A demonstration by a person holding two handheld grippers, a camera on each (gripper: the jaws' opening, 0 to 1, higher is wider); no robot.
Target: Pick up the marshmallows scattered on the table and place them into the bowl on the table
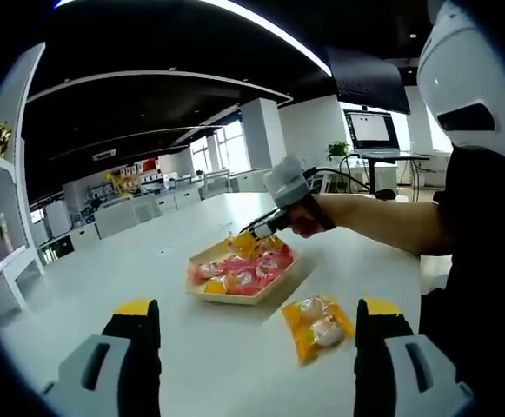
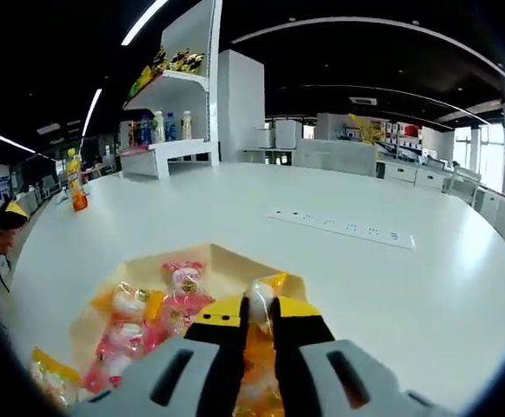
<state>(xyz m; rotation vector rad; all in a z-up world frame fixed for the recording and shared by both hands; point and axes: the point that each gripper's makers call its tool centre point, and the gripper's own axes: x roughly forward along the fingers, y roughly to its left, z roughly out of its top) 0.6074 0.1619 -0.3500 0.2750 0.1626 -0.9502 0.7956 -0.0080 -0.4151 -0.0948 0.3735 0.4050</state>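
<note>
In the right gripper view, the right gripper (image 2: 261,326) at bottom centre has its fingers clenched on an orange-wrapped marshmallow (image 2: 259,306), directly over the bowl (image 2: 235,258). Lower the packet among the pink and orange marshmallows before releasing, so it cannot bounce out. In the left gripper view, the left gripper (image 1: 256,326) fingers stand released, straddling another marshmallow packet (image 1: 316,325) on the white bench (image 1: 148,252), lower right.

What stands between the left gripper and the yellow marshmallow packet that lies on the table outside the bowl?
Nothing visible. The left gripper is open, and the yellow marshmallow packet lies on bare table just ahead, near its right jaw. The bowl sits farther on, where the right gripper holds another packet.
</note>
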